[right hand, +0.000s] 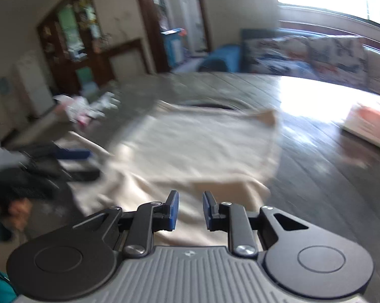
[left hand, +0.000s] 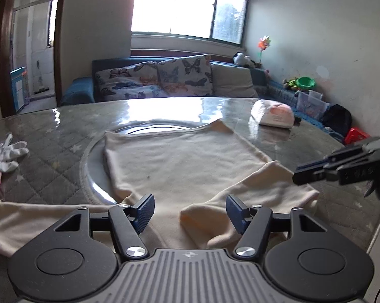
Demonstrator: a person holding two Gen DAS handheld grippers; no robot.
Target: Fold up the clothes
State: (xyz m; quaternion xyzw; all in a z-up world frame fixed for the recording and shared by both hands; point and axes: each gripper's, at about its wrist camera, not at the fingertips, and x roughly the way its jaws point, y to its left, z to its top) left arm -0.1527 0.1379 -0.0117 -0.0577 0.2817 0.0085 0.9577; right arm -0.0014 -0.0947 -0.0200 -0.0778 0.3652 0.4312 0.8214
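Note:
A cream long-sleeved top [left hand: 179, 161] lies flat on the round table, its body over the glass turntable [left hand: 93, 156]. One sleeve [left hand: 260, 189] is folded in, and its cuff [left hand: 197, 217] lies between my left gripper's fingers. The other sleeve [left hand: 25, 217] stretches out to the left. My left gripper [left hand: 190, 212] hovers open just above the near hem, holding nothing. At the right edge of that view my right gripper [left hand: 313, 171] hangs over the folded sleeve. The right wrist view is blurred: the right gripper [right hand: 191, 210] is narrowly open and empty above the top [right hand: 190, 146], with the left gripper [right hand: 71, 161] to its left.
White gloves [left hand: 10, 155] and a pink item lie at the table's left edge. A white and pink package [left hand: 275, 116] sits at the back right. The table's edge [left hand: 377, 229] curves close on the right. A sofa [left hand: 164, 80] stands behind the table.

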